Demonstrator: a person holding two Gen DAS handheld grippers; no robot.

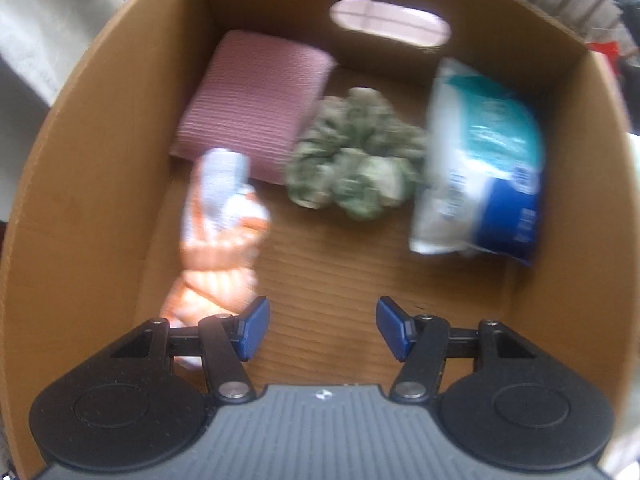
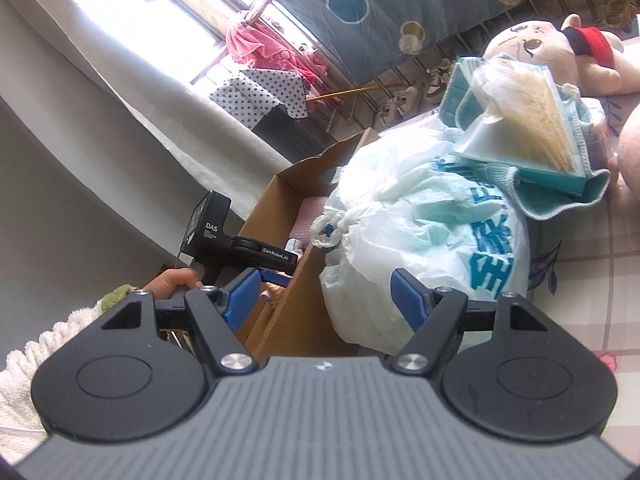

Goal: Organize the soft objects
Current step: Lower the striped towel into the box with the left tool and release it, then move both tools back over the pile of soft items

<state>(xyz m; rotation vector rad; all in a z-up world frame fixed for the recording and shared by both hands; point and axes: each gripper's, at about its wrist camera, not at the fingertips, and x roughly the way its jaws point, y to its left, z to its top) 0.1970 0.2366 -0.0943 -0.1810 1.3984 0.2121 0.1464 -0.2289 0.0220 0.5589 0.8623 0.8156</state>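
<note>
Looking down in the left wrist view, an open cardboard box (image 1: 80, 200) holds a folded pink cloth (image 1: 252, 96), a green scrunchie (image 1: 356, 156), a blue and white tissue pack (image 1: 480, 168) and an orange and white soft item (image 1: 220, 232). My left gripper (image 1: 323, 328) hangs open over the bare box floor, with the orange item just left of its left finger. In the right wrist view, my right gripper (image 2: 326, 300) stands open beside the box (image 2: 296, 308), facing a white plastic bag (image 2: 420, 232) with teal print. The pads do not press on the bag.
A teal knitted cloth (image 2: 560, 188) and a clear packet (image 2: 520, 128) rest on top of the bag, with a plush doll (image 2: 540, 52) behind. A hand (image 2: 176, 280) holds the left gripper (image 2: 240, 248) in the box. A pink-checked sheet (image 2: 592, 280) lies at the right, a curtain (image 2: 100, 140) at the left.
</note>
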